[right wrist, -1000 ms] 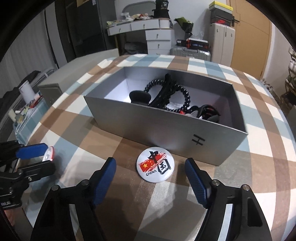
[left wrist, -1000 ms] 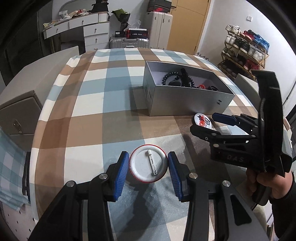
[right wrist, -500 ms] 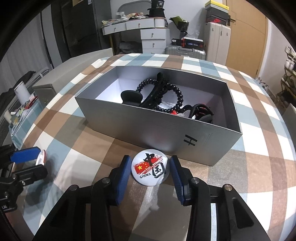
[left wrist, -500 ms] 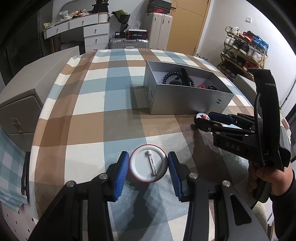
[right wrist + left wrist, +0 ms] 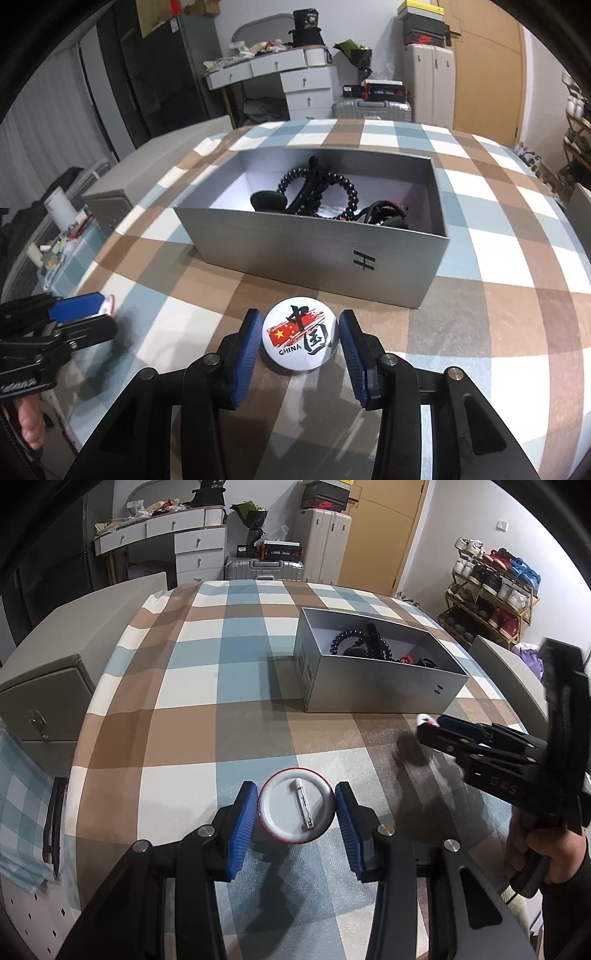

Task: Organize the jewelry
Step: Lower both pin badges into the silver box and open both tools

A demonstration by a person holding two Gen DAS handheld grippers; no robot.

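My left gripper (image 5: pixel 296 814) is shut on a round pin badge (image 5: pixel 296 810) that shows its white back and pin, red rim. My right gripper (image 5: pixel 299 341) is shut on a round badge (image 5: pixel 300 341) printed with a red flag and "CHINA", held a little above the checked tablecloth just in front of the open grey box (image 5: pixel 317 254). The box holds a black bead bracelet (image 5: pixel 351 194) and other dark jewelry. In the left wrist view the box (image 5: pixel 380 690) stands ahead to the right, and the right gripper (image 5: pixel 454 731) is at the right.
A grey cabinet (image 5: pixel 40 709) stands off the table's left edge. A white dresser (image 5: pixel 177 542), suitcases (image 5: pixel 325 542) and a shoe rack (image 5: pixel 491 587) stand beyond the table. In the right wrist view the left gripper (image 5: pixel 74 317) is at the left edge.
My right gripper closed on the CHINA badge and has lifted it slightly, the box now looking lower and nearer. My left gripper has stayed shut on the white-backed badge.
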